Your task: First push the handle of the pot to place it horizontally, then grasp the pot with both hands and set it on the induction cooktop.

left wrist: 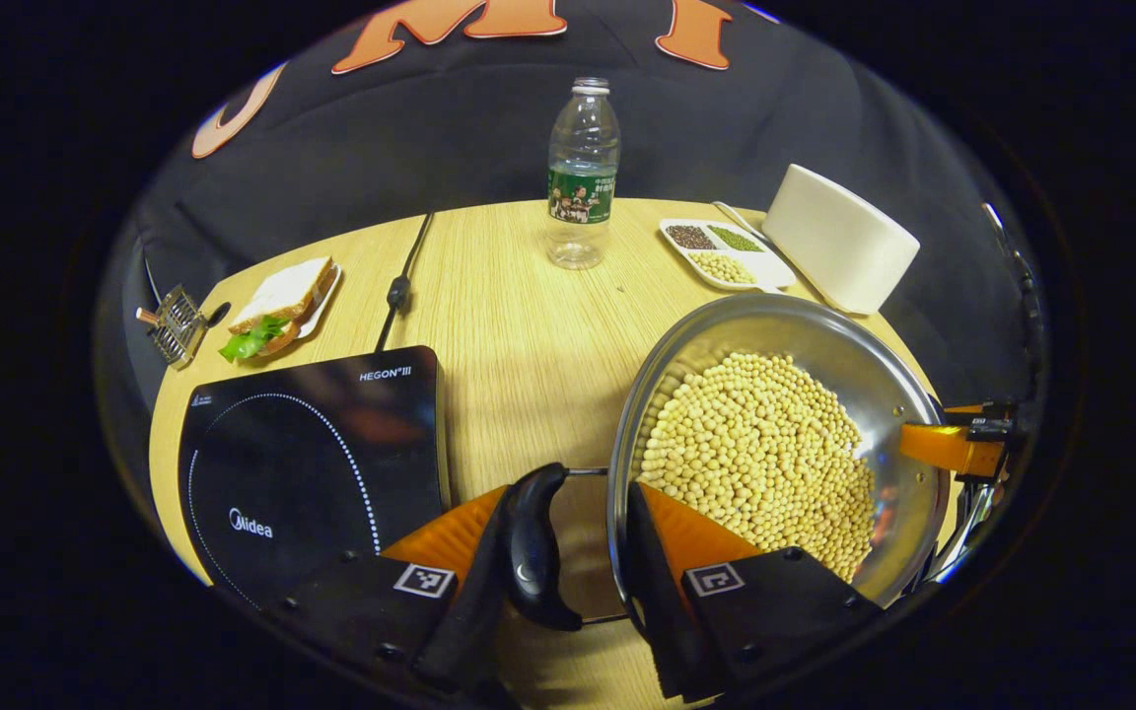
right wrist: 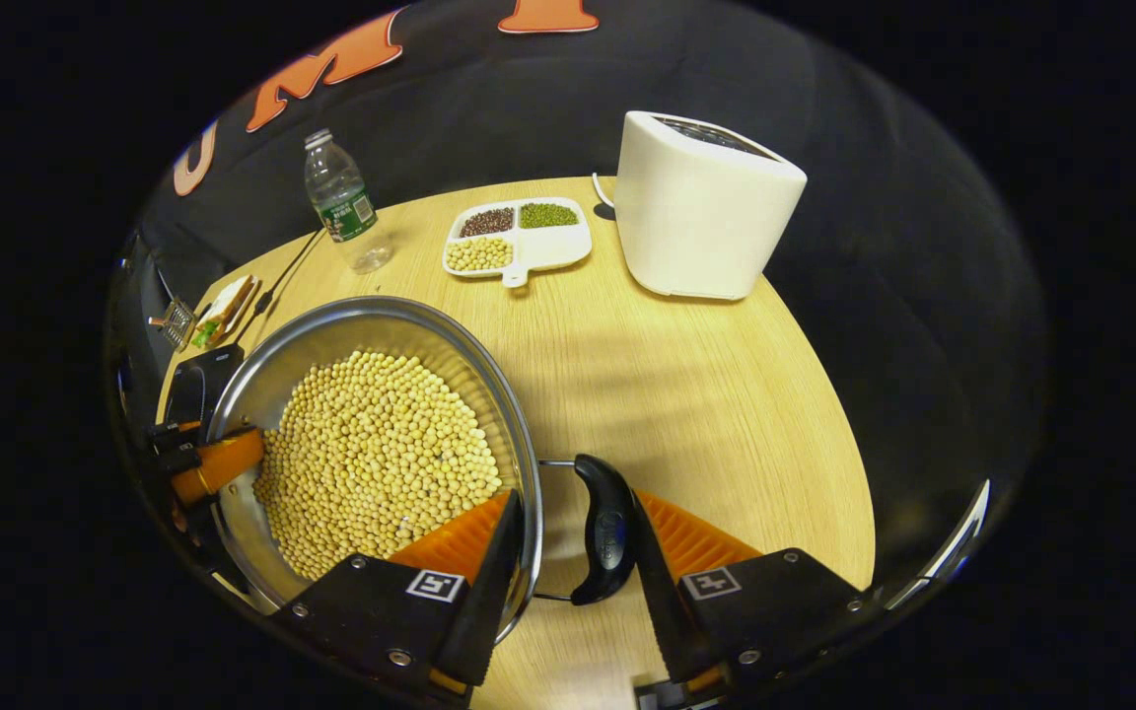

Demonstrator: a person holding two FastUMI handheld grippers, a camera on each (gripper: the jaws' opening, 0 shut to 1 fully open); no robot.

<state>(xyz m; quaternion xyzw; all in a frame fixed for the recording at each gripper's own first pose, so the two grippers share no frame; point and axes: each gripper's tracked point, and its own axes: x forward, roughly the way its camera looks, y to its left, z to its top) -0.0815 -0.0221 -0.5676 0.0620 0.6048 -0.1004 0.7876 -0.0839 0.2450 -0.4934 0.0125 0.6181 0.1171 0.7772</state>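
Pot beside cooktop, table edge near

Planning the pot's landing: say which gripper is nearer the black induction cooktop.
Left. The left gripper, at the steel pot's handle, sits beside the black induction cooktop; the right gripper holds the pot's far side.

One pot of beans, one cooktop, one bottle, one sandwich, one divided tray, one white appliance, two grippers.
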